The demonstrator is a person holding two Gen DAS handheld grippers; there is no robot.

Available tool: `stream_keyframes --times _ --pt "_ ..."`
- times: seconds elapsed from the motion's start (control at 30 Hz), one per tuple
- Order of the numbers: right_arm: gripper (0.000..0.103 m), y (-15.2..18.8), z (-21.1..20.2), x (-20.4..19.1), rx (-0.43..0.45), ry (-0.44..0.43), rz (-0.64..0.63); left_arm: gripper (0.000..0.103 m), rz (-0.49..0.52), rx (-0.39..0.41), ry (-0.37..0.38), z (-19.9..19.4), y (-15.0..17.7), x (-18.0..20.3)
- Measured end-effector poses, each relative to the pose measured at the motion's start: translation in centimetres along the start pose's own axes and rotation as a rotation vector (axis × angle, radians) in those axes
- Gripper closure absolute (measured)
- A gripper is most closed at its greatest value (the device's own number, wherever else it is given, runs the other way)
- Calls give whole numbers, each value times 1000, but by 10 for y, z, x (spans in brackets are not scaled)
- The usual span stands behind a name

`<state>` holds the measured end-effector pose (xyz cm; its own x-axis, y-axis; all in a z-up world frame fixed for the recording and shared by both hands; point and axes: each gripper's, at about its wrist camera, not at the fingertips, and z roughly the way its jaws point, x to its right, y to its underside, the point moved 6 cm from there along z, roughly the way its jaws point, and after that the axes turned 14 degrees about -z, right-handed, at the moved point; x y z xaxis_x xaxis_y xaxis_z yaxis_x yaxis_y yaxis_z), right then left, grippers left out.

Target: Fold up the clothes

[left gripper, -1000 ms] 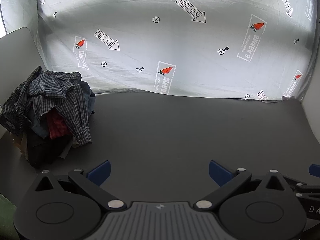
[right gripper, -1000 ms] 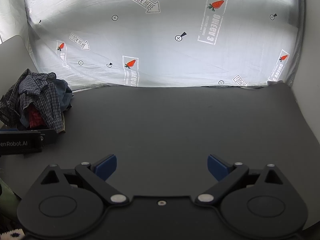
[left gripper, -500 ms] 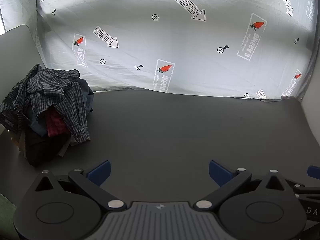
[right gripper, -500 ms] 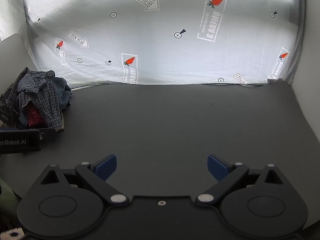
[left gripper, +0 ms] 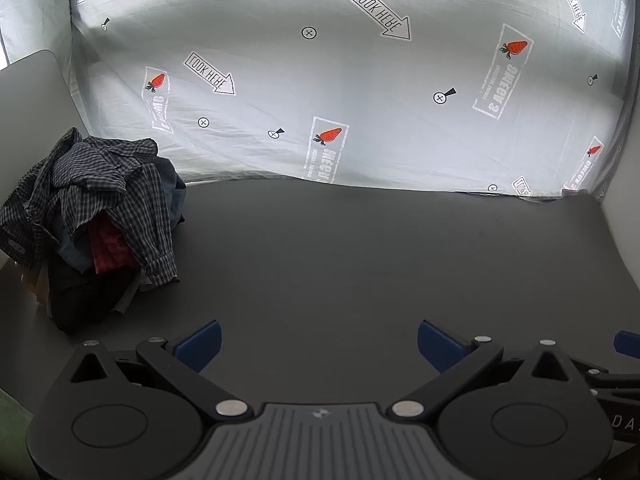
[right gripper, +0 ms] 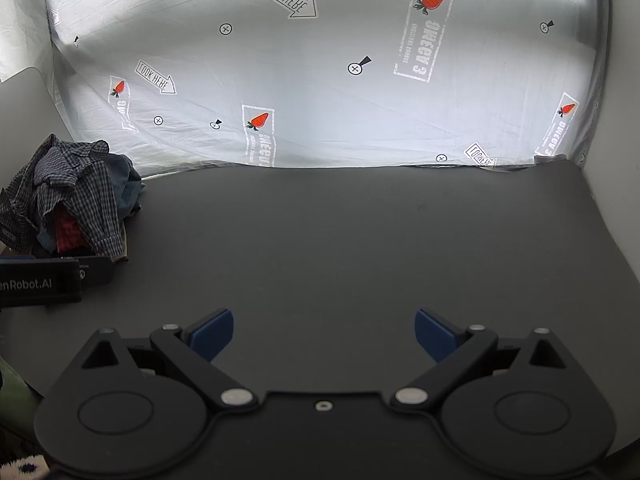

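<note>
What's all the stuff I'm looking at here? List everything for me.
pile of clothes: one heap, unfolded, far left of the table.
checked shirt: one, dark blue and white, on top of the pile.
red garment: one, partly buried under the checked shirt.
table: one, dark grey, matte.
printed sheet: one, white with carrots and arrows, hung behind the table.
left gripper: one, black with blue jaws, open, holding nothing.
right gripper: one, black with blue jaws, open, holding nothing.
</note>
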<state>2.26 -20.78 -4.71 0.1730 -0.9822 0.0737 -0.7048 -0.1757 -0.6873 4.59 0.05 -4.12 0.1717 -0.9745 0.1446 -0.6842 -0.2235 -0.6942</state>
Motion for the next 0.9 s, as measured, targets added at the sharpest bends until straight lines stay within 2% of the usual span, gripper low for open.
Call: stream_keyframes --times 0.5,0.67,0.77,0.9 --pt "5 2 -1 2 2 -8 -14 0 -13 2 -2 -2 -1 -3" --pt "4 3 -3 9 27 -2 -23 0 -29 21 5 -6 0 2" --pt "4 1 -5 20 74 14 -22 0 -67 70 29 -11 -5 5" --pt "3 -10 -14 41 233 -32 27 0 -225 220 113 -33 -20 3"
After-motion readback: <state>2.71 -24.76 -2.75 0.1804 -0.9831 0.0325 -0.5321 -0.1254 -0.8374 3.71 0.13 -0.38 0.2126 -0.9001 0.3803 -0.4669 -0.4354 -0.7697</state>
